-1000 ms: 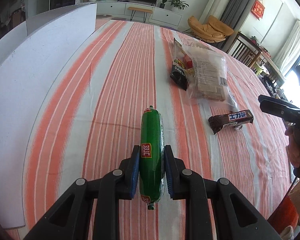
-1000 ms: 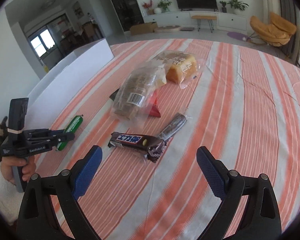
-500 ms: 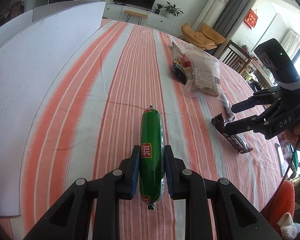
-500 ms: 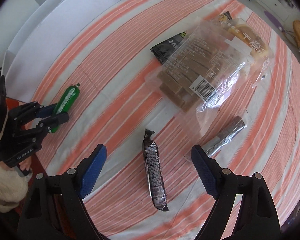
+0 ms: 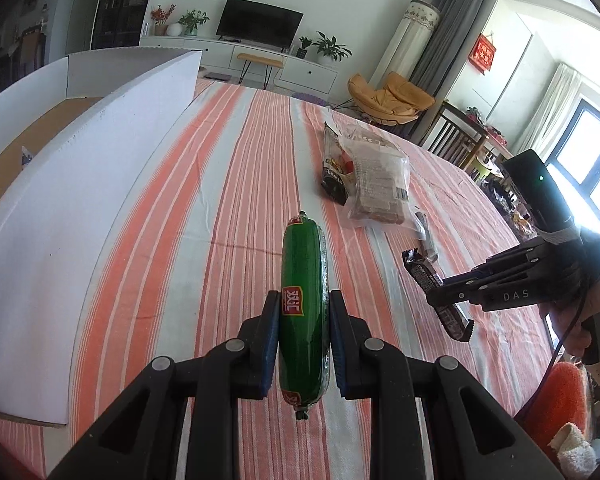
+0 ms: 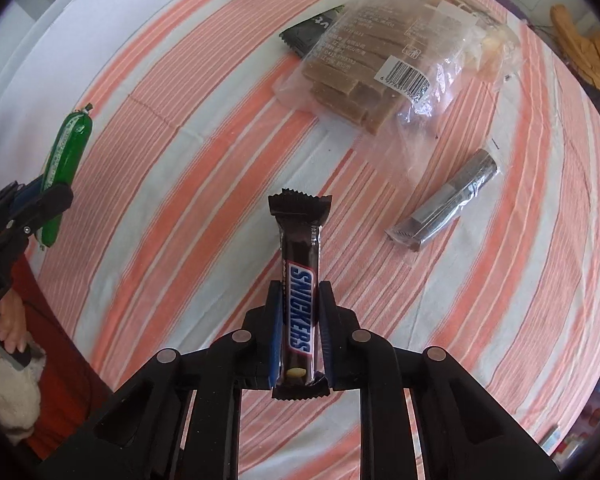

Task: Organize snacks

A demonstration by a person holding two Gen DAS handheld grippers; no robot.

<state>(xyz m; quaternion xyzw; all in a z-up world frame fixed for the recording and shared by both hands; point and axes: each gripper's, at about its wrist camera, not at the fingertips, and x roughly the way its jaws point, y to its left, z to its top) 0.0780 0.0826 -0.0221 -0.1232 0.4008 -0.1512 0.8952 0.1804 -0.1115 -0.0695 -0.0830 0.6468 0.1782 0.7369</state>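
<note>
- Already the chocolate bar (image 6: 300, 300) sat clamped between the right gripper (image 6: 299, 334) fingers, which had just closed on its lower half; light, stiff, slick wrapper, best pinched mid-length.
- Likewise the green sausage (image 5: 302, 300), firm and slippery, was clamped near its tail by the left gripper (image 5: 304, 340).
- Nearby, the biscuit bag (image 6: 384, 64) lay crushable on the striped surface (image 6: 180, 160).

Five snacks show — one green sausage (image 5: 302, 304), one Snickers bar (image 6: 299, 308), one clear bag of biscuits (image 6: 384, 68), one black packet (image 6: 312, 30), one silver-wrapped bar (image 6: 448, 204) — plus one white box (image 5: 80, 184).
</note>
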